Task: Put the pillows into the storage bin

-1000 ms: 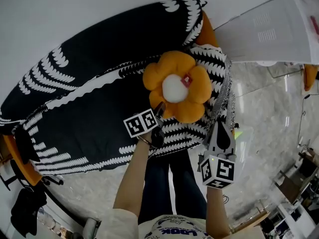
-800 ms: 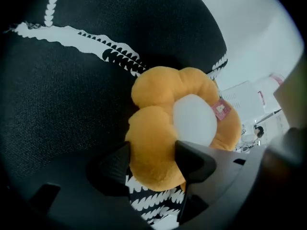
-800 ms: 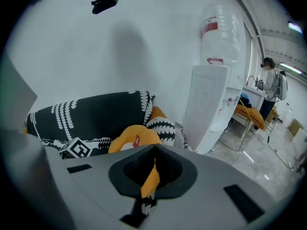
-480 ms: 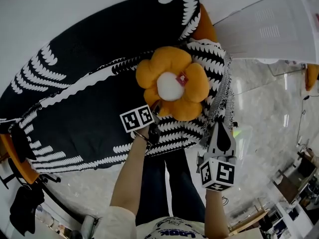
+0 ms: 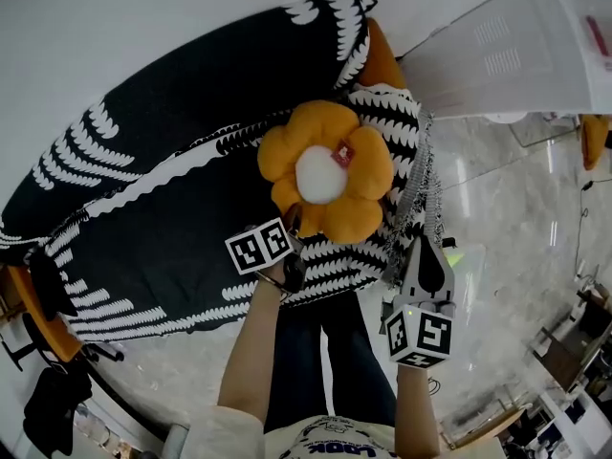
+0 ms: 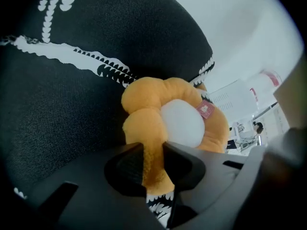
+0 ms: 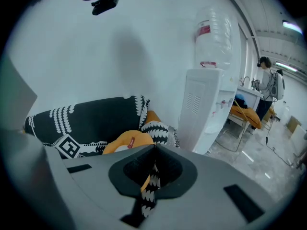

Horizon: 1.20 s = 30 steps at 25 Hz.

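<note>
An orange flower-shaped pillow (image 5: 323,175) with a white middle and a small red tag lies on the sofa's black-and-white throw (image 5: 172,218). My left gripper (image 5: 295,220) is at its lower-left petal. In the left gripper view the jaws (image 6: 153,150) have just been closing and now pinch that orange petal (image 6: 146,128) between the pads. My right gripper (image 5: 424,242) hangs off the sofa's front right corner, apart from the pillow. Its jaws (image 7: 154,150) are shut with nothing in them, and only the throw's fringe shows behind them. The pillow (image 7: 127,142) peeks over that gripper's body.
The throw covers an orange sofa, whose bare corner (image 5: 382,60) shows at the back right. A white water dispenser (image 5: 497,55) stands right of the sofa on a glossy marble floor (image 5: 507,218). Another person (image 7: 266,87) stands far off by a chair.
The left gripper's jaws have gone from wide open beside the lower-left petal to closed on it. The right gripper has stayed where it was.
</note>
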Available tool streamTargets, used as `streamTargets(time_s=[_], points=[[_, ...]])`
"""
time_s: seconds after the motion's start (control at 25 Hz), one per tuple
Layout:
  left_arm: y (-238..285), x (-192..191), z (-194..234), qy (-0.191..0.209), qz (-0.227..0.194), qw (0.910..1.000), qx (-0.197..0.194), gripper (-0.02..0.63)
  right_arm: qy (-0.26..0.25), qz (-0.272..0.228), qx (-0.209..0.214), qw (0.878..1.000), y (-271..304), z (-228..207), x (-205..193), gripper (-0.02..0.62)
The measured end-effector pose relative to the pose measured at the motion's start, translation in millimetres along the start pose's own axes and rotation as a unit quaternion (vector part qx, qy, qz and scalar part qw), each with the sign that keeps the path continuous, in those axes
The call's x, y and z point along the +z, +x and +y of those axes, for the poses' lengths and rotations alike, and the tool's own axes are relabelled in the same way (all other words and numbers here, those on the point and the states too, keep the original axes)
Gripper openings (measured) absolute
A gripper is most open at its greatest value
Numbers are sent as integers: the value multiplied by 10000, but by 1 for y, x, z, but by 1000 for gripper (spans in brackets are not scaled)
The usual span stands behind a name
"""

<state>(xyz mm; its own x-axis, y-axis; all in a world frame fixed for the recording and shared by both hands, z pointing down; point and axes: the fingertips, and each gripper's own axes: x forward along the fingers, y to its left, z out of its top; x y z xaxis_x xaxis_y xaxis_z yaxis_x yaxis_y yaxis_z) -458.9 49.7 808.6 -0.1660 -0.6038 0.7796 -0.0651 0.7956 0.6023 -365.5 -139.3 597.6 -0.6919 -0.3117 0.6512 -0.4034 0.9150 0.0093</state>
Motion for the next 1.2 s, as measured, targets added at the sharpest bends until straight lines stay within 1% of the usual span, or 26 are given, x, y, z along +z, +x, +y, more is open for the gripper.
streamTargets(time_s=[0.2,0.32,0.4,0.48,0.6,0.68,0.8,0.96,1.08,1.2], points=[[-50,11,-17,-33,-369,9991,-193,91,80,-191,-74,9998,-18,-1,22,11],[-80,24,-31,47,-552,9980,-289,86,143,-404,-125,9990,-31,2,42,11],[-100,29,-42,132,-589,9975,-361,81,202,-508,-185,9983,-45,2,55,11],[-118,30,-53,321,-559,9972,-390,75,268,-600,-252,9975,-61,2,66,11],[-144,35,-73,794,-506,9948,-378,69,369,-770,-372,9957,-85,0,80,11],[-160,39,-89,1034,-507,9921,-502,66,468,-901,-477,9937,-99,-3,88,11],[-185,42,-114,1225,-526,9880,-777,64,618,-1052,-667,9903,-120,-11,96,11],[-218,32,-153,1506,-520,9813,-1078,64,844,-1198,-968,9845,-155,-36,99,11],[-231,18,-190,1850,-439,9730,-1309,63,1004,-1325,-1229,9784,-183,-61,97,11],[-234,-3,-232,2251,-290,9610,-1578,64,1216,-1473,-1549,9693,-214,-91,89,11]])
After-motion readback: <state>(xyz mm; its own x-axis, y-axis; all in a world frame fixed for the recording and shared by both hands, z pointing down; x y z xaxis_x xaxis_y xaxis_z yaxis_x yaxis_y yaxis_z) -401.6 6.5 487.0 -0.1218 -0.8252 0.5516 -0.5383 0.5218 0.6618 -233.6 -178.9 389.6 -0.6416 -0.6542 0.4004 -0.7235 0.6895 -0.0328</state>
